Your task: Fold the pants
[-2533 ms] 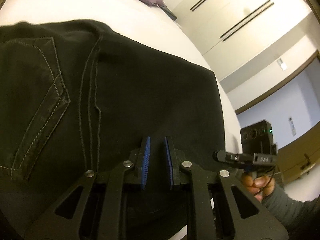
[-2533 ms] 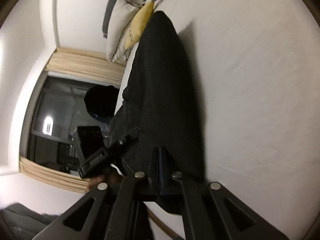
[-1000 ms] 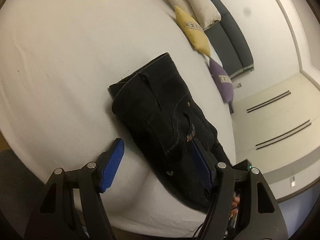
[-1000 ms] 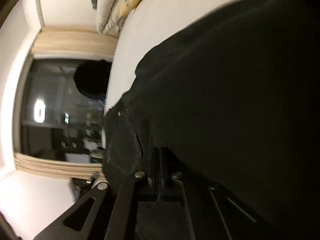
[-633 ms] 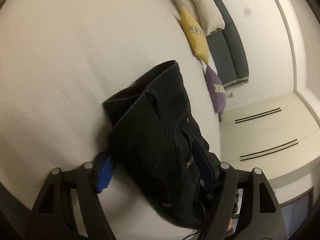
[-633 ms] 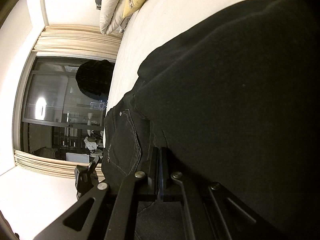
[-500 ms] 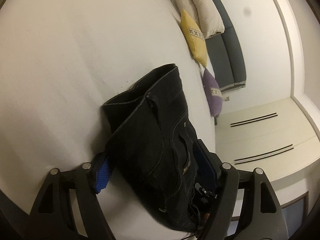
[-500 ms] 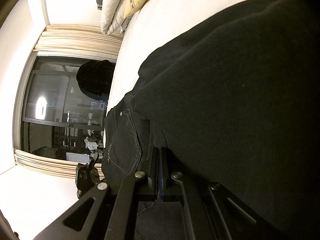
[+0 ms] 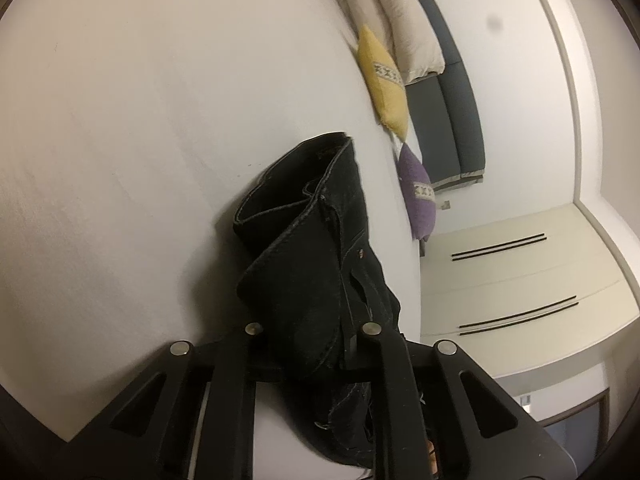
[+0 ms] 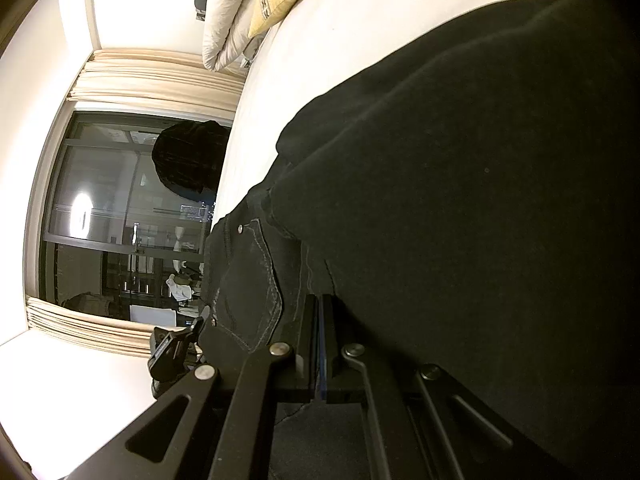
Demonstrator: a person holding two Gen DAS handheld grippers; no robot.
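Black denim pants (image 9: 312, 280) lie folded and bunched on the white bed (image 9: 140, 120), the waistband end standing up. My left gripper (image 9: 312, 340) straddles the near end of the bundle. Its jaws are closing, with fabric pinched between them and hiding the pads. In the right wrist view the pants (image 10: 460, 200) fill the right half, a back pocket showing on the left. My right gripper (image 10: 320, 308) is shut, its pad tips buried in a fold of the cloth. The left gripper (image 10: 168, 352) shows low on the left there.
A yellow cushion (image 9: 382, 80), a purple cushion (image 9: 418, 196) and white pillows (image 9: 400, 20) line the grey headboard (image 9: 452, 92). Wardrobe doors (image 9: 520, 280) stand beyond the bed. A dark window (image 10: 120, 220) with curtains is on the far side. White sheet stretches left of the pants.
My left gripper moved in over the near end of the pants and its wide jaws came together on the fabric, which bunched up. The right gripper kept still.
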